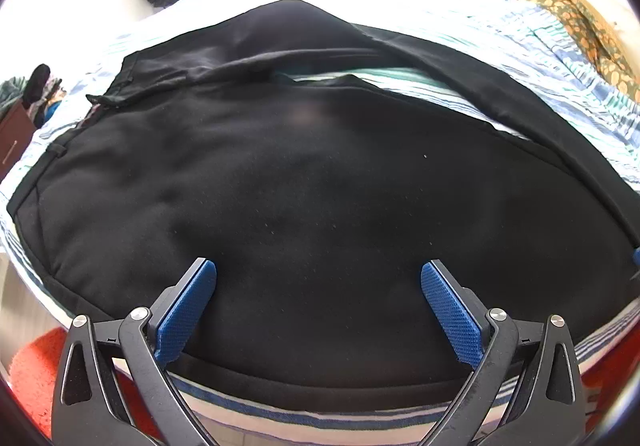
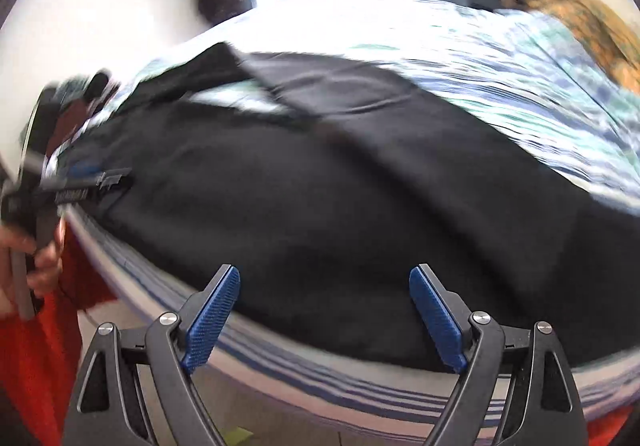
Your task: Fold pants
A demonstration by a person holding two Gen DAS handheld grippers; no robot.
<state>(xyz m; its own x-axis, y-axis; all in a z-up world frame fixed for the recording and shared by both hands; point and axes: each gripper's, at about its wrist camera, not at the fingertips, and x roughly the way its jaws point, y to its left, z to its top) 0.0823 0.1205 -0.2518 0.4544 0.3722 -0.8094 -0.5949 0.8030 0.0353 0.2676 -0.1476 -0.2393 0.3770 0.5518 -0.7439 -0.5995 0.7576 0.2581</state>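
Observation:
Black pants [image 1: 280, 173] lie spread on a striped bed, waistband at the left, two legs running right with a strip of sheet showing between them. My left gripper [image 1: 319, 270] is open and empty, its blue pads low over the near leg by the bed's front edge. In the right wrist view the pants [image 2: 320, 185] fill the middle, blurred by motion. My right gripper [image 2: 324, 276] is open and empty above the near edge of the pants. The left gripper [image 2: 76, 181] shows at the left of that view, held in a hand.
The blue, green and white striped sheet [image 1: 560, 85] covers the bed. An orange patterned blanket [image 1: 580, 17] lies at the far right. An orange rug [image 1: 36, 378] is on the floor below. A brown drawer unit [image 1: 16, 137] stands at the left.

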